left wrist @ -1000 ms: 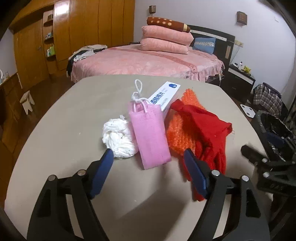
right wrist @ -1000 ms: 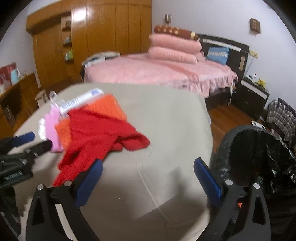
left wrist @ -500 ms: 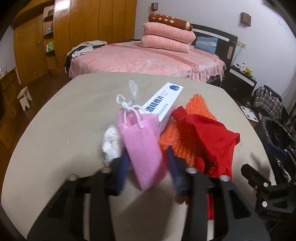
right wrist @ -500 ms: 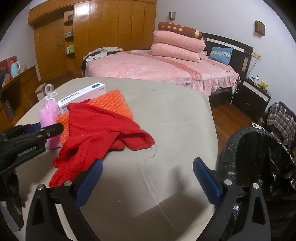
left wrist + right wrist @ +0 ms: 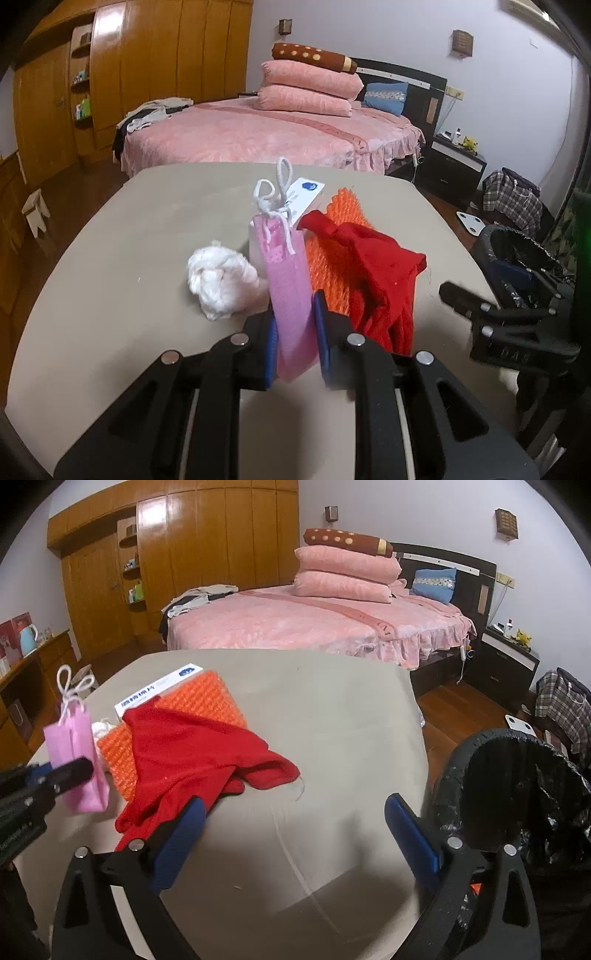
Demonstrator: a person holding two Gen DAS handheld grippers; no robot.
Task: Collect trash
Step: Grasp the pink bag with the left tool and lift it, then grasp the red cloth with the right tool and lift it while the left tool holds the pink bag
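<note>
Left tongs were seen pressed onto the lower part of the pink pouch, which was held upright and, in the right wrist view, appeared lifted clear of the table. Only the bottom stretch of the soft pouch was pinched; it was judged that it could slump or slide out during a carry, since nothing stiff was offered to the pads. Its white drawstring stood loose at the top and could be caught on the bin's rim.

Right tongs were spread wide and empty, low over the near table edge, with the red glove just beyond the left finger. A snag on the glove was thought possible if they were swung left.

Just beside the pouch, the white wad lay on the table, to its left. Behind it the orange mesh lay under the glove, and further back the white box.

The black-lined bin stood off the table's right edge. The carry would have to pass over the glove and near the right tongs, so a collision was judged the chief risk.
</note>
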